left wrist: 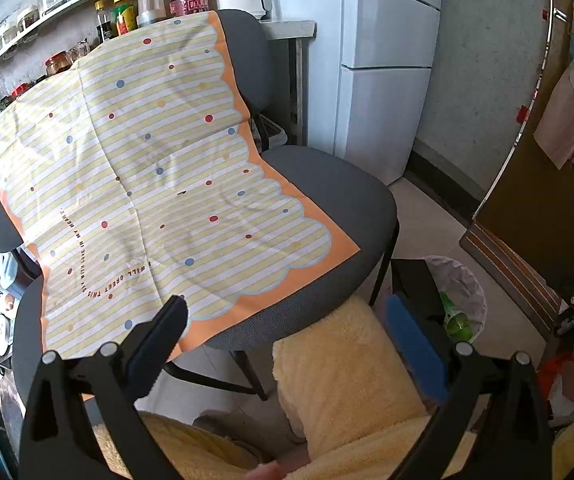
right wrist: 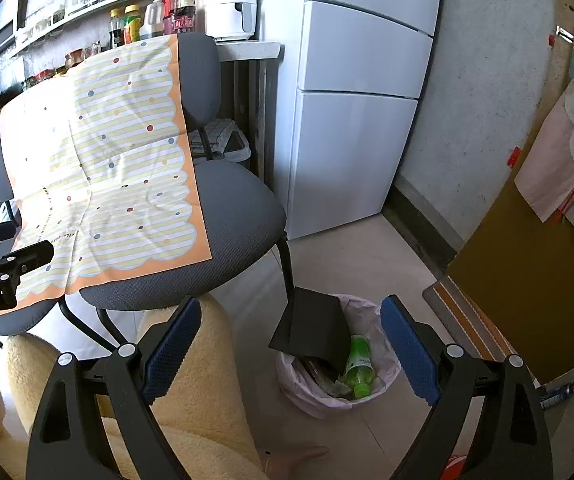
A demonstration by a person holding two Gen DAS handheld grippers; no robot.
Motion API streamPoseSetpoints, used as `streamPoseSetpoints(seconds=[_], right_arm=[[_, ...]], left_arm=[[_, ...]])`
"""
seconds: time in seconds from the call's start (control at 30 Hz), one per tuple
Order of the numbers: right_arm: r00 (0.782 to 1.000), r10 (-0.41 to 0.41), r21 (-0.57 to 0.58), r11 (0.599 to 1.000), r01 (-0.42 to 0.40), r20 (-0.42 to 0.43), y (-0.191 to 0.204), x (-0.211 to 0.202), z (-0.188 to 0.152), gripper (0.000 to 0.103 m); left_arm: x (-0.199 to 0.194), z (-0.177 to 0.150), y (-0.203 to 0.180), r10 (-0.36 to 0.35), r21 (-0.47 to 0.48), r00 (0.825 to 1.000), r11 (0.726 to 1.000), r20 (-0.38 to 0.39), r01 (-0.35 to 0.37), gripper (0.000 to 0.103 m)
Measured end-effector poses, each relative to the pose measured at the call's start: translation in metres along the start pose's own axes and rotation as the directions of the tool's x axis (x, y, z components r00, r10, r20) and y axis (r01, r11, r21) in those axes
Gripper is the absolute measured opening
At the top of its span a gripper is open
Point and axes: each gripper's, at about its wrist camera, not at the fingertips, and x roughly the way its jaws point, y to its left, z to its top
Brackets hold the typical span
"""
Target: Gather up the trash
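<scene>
Right wrist: right claw spread (apparently empty) above bin.

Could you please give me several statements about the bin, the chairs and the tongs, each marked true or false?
1. The right tongs are open and hold nothing. True.
2. A green bottle lies inside the lined trash bin. True.
3. The dotted cloth lies crumpled on the floor. False: it is draped over the grey chairs.
4. The bin holds only the bottle. False: a black sheet sticks out of it too.
5. The left tongs grip the cloth. False: they are open.
</scene>
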Motion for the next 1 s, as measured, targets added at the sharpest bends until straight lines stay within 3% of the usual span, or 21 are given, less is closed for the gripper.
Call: streamPoseSetpoints(seconds=[1.0], right_arm=[[1.0,-0.002,-0.002,1.0,0.002,-0.001,0.0046,0.0001,-0.0013,0.091]], left_arm=[[0.0003,0.0017,0.0015,0.003,-0.014,1.0,1.0,0.0,-0.003,0.097]])
